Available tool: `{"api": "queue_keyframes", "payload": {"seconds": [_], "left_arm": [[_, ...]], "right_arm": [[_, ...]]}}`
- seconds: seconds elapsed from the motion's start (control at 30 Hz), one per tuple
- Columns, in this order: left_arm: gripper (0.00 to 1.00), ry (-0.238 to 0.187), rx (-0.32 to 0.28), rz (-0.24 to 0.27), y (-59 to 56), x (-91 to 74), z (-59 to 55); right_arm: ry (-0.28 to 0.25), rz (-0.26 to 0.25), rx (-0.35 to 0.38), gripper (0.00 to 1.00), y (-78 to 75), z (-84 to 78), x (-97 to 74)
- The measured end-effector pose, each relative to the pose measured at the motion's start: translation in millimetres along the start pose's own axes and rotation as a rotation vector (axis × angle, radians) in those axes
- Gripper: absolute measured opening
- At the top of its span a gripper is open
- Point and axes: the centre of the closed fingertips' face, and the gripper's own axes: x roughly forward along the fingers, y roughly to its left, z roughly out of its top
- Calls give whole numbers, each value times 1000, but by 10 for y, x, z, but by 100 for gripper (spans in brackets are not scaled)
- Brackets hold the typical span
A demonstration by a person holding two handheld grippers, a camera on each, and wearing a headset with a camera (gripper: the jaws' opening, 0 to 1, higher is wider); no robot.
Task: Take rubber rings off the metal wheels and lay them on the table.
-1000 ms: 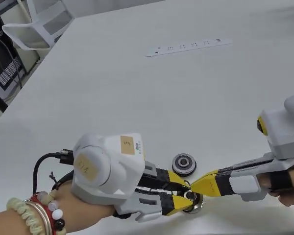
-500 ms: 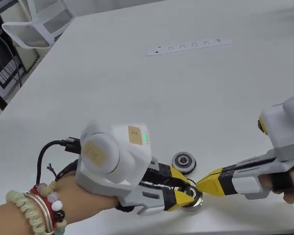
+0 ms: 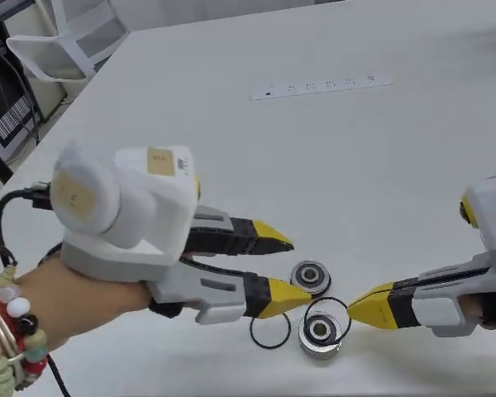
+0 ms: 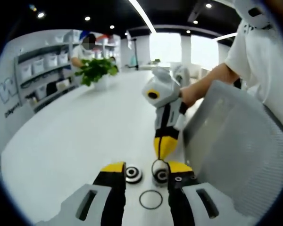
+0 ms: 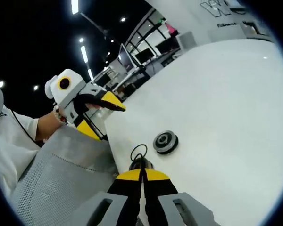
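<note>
We've got a white power strip (image 3: 321, 85) lying far across, a white chair (image 3: 81, 41) at the upper left, and in the left gripper view a leafy potted plant (image 4: 98, 69) beside shelves (image 4: 34, 74) of white bins (image 4: 52, 60).

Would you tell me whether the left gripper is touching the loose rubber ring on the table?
Apart. The left gripper view shows the loose rubber ring between the jaws of the open left gripper, bare table either side.

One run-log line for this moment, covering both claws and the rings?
left claw: open | right claw: shut on black rubber ring at silver metal wheel | second black rubber ring: flat on white table
</note>
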Motion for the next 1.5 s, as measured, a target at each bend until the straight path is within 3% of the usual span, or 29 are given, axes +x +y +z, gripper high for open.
{"api": "queue_keyframes", "payload": {"seconds": [0.4,0.7,0.97,1.17,1.33,1.5], "left_arm": [[47,-15,33,27,-54,-361,18],[60,-17,30,90,0,-597,-11],[68,-22,8,143,35,-804,-56],[75,-9,-36,183,44,-966,-182],[78,-47,-90,197,-22,-1053,-244],[83,-64,-133,234,-15,-1102,-311]], "right_arm": [[-16,-32,-19,0,81,48,-213],[-48,-50,-54,0,155,180,-313],[-37,-41,-92,0,237,270,-325],[-34,-25,-133,0,345,376,-327],[-24,-9,-174,0,435,464,-297],[-16,7,-203,0,498,537,-270]]}}
